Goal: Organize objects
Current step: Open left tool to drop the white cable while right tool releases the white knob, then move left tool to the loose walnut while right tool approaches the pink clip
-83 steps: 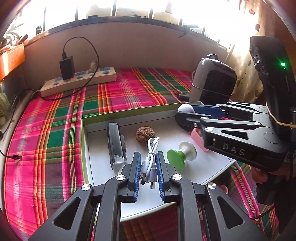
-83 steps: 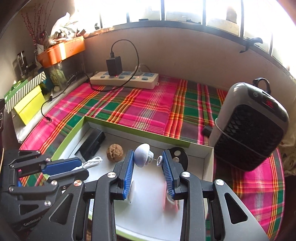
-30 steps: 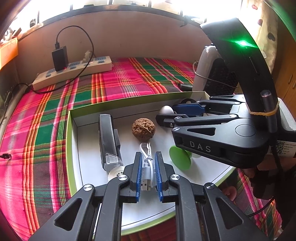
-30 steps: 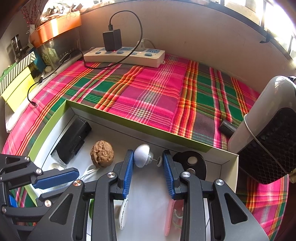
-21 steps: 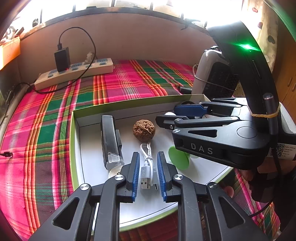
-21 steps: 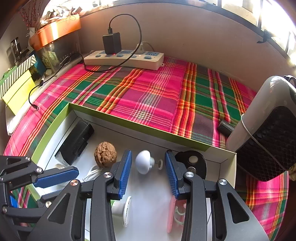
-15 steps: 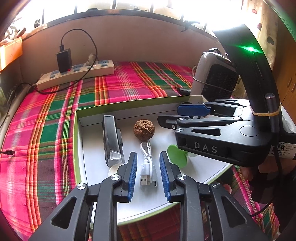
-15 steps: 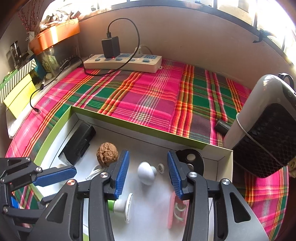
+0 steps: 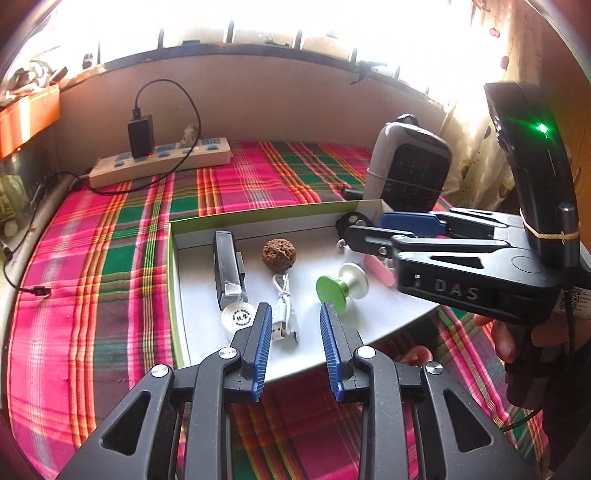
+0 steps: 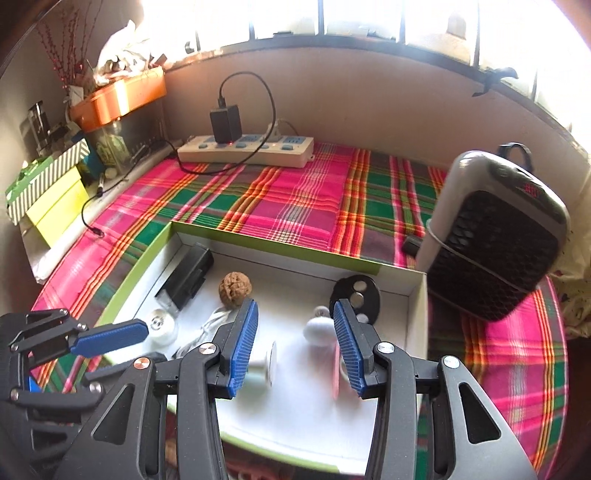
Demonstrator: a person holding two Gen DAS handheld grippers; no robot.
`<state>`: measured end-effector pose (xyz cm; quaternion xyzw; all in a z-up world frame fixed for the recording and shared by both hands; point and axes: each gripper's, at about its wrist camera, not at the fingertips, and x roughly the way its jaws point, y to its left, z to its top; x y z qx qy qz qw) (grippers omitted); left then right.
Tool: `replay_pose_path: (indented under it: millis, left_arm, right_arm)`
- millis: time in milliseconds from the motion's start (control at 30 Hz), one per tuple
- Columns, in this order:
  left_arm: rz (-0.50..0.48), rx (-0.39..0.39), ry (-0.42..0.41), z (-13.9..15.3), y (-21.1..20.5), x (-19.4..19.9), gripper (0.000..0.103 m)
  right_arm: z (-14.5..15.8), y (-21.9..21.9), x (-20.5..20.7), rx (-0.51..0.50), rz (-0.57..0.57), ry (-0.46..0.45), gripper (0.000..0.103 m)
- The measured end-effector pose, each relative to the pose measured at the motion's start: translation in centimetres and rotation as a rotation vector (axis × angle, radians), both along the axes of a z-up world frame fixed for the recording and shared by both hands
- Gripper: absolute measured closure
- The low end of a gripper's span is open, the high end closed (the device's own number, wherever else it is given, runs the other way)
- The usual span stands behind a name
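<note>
Barred window [image 10: 369, 18], top of frame: overexposed daylight. Beige wall [image 10: 369, 110] beneath. Bench, centre: pink-green plaid cloth [image 10: 288, 199]. Power strip [image 10: 245, 149] against wall. Space heater [image 10: 495, 236] at right. Orange tub [image 10: 118, 96] upper left.

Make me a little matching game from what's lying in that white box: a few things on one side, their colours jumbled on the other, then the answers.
Things:
1. walnut
2. coiled USB cable
3. suction knob's cap
4. long slim gadget by the box's left wall

Colours:
A. green
B. black
C. brown
D. white

Pairs: 1-C, 2-D, 3-A, 4-B
</note>
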<state>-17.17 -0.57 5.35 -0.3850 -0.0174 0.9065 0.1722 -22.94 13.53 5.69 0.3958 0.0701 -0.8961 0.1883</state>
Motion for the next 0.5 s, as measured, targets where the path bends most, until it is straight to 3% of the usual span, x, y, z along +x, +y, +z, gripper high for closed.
replay_pose_path:
  millis: [233, 500]
  left_arm:
    - [0.006, 0.024, 0.018, 0.6, -0.9, 2.1, 0.077]
    - [-0.004, 0.052, 0.01, 0.2, -1.4, 3.6, 0.077]
  right_arm:
    - [1.1, 1.5, 3.2, -0.045, -0.026, 0.037, 0.059]
    - [0.3, 2.6, 5.8, -0.053, -0.039, 0.036, 0.059]
